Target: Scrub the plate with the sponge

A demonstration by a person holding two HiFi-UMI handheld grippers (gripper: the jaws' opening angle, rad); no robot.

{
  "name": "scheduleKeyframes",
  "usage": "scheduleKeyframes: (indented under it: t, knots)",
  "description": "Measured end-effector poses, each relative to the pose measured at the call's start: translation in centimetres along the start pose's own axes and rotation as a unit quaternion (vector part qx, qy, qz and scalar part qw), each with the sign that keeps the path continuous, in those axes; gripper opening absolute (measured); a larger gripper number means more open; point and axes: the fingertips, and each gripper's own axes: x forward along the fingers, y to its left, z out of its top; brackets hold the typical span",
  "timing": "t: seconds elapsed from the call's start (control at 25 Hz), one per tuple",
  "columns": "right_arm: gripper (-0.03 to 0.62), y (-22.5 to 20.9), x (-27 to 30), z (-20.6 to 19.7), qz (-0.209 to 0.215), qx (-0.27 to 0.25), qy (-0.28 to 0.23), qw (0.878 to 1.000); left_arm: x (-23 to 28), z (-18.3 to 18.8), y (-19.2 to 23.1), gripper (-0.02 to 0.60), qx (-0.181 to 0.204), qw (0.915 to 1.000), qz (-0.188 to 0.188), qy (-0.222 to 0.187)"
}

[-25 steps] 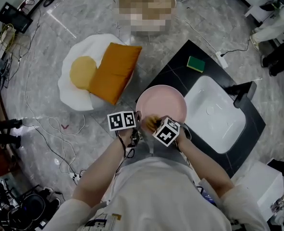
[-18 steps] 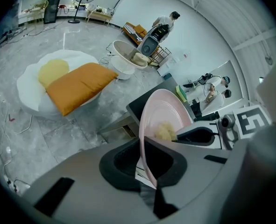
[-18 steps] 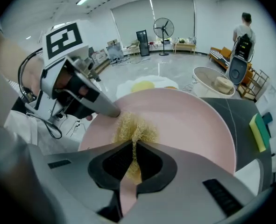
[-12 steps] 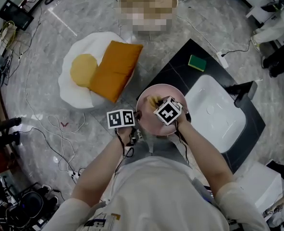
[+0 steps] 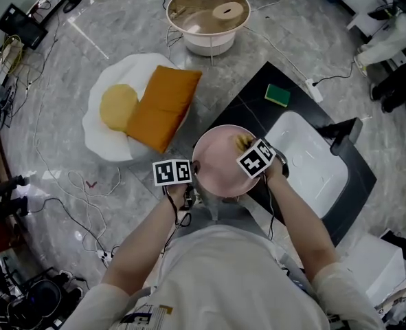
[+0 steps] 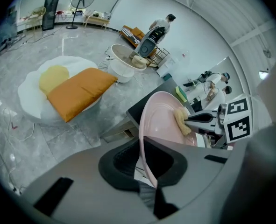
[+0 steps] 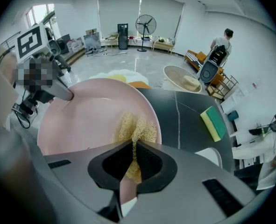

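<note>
plate (image 5: pixel 216 162): pink, round, tilted | sponge (image 5: pixel 243 141): tan, crumpled, pressed on plate's face

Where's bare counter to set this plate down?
Bare black counter lies between the green sponge and the plate. The white sink looks bare too. Crowded at the near corner, around the plate.

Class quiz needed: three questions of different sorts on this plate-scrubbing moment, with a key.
1. True or false: the left gripper clamps the pink plate's rim.
2. What does the right gripper hold? A) a tan sponge B) a brush C) nothing
3. Fill in: the green sponge lies on the black ____.
Key: 1 true; 2 A; 3 counter.
</note>
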Motion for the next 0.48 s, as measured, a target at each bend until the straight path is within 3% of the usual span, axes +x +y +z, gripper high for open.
scheduleKeyframes:
  t: [0.16,0.24,0.36,0.48]
  knots:
    - [0.048,0.1,-1.4,-0.2,0.002,0.019,-0.019,1.000,-0.8,0.6,0.0,0.070,0.080,0.9962,0.029,0.020]
    - [0.048,0.0,-2.5,0.0,0.007,0.035,-0.032,0.999,-1.6,1.5,-0.1,0.118,0.092,0.9953,0.031,0.010]
    - [0.048,-0.3,-4.3,0.3,0.017,0.067,-0.061,0.996,-3.1,3.2,-0.3,0.121,0.097,0.9948,0.027,-0.017]
    - [0.048,-0.4,-6.9,1.9,0.038,0.115,-0.128,0.984,-4.7,4.5,-0.9,0.121,0.120,0.9917,0.024,-0.039]
